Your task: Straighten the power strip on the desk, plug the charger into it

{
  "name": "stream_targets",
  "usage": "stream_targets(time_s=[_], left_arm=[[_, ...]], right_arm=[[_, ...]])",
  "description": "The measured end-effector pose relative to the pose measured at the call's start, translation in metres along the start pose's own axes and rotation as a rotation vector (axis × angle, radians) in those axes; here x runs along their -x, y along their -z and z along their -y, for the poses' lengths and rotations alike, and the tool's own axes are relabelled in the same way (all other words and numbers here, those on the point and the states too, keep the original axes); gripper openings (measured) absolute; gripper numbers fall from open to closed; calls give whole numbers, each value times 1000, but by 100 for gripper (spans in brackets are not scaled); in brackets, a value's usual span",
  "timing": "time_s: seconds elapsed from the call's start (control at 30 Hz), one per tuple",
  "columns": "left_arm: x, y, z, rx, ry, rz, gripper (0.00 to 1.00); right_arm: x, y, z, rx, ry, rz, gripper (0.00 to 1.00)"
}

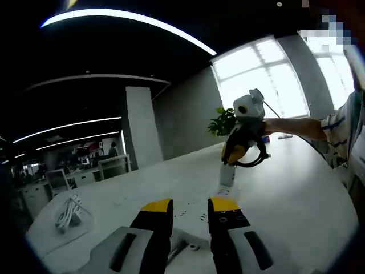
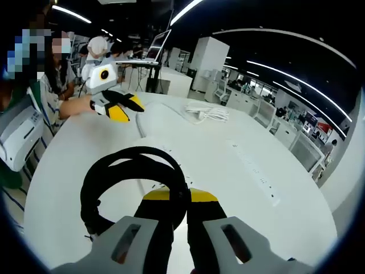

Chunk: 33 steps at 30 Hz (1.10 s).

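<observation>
White strip [image 2: 256, 171] flat on the pale desk [image 2: 63, 171], off to the right in the right gripper view, running away at a slant, not yet squared to the edge by the look of it. Nothing touching it. Right gripper [image 2: 179, 197] narrow, pinching a black cord [image 2: 114, 171] that loops up over the jaws; charger body itself hard to make out. Left gripper [image 1: 191, 205] held apart over the desk, nothing gripped. Coiled white cable [image 2: 208, 112] further back, well apart from the strip.

Risks: loose loop of cord snagging a jaw or dragging across the strip and knocking it askew again. Cord-only grip means little control of the plug end – could twist and miss the socket. White on white, so easy to misjudge the slots.
</observation>
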<state>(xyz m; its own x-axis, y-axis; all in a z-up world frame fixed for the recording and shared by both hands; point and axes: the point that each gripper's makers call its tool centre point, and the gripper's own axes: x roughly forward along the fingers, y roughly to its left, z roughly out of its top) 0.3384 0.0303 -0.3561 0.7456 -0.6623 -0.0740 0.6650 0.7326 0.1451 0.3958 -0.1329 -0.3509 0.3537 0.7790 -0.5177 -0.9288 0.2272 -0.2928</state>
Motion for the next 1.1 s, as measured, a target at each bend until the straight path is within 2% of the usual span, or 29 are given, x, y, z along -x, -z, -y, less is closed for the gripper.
stream_targets(time_s=[0.23,0.43,0.6,1.1], left_arm=[[5,-9,-4,29,-5,42,25],[5,-10,-2,32,-4,47,25],[5,-9,-3,34,-8,48,25],[7,-9,-8,40,-24,56,25]], right_arm=[[0,0,1,-15,-5,8,6],[1,-2,0,-37,-15,81,8],[2,-3,2,-88,-18,141,9],[1,-6,1,-70,-6,166,10]])
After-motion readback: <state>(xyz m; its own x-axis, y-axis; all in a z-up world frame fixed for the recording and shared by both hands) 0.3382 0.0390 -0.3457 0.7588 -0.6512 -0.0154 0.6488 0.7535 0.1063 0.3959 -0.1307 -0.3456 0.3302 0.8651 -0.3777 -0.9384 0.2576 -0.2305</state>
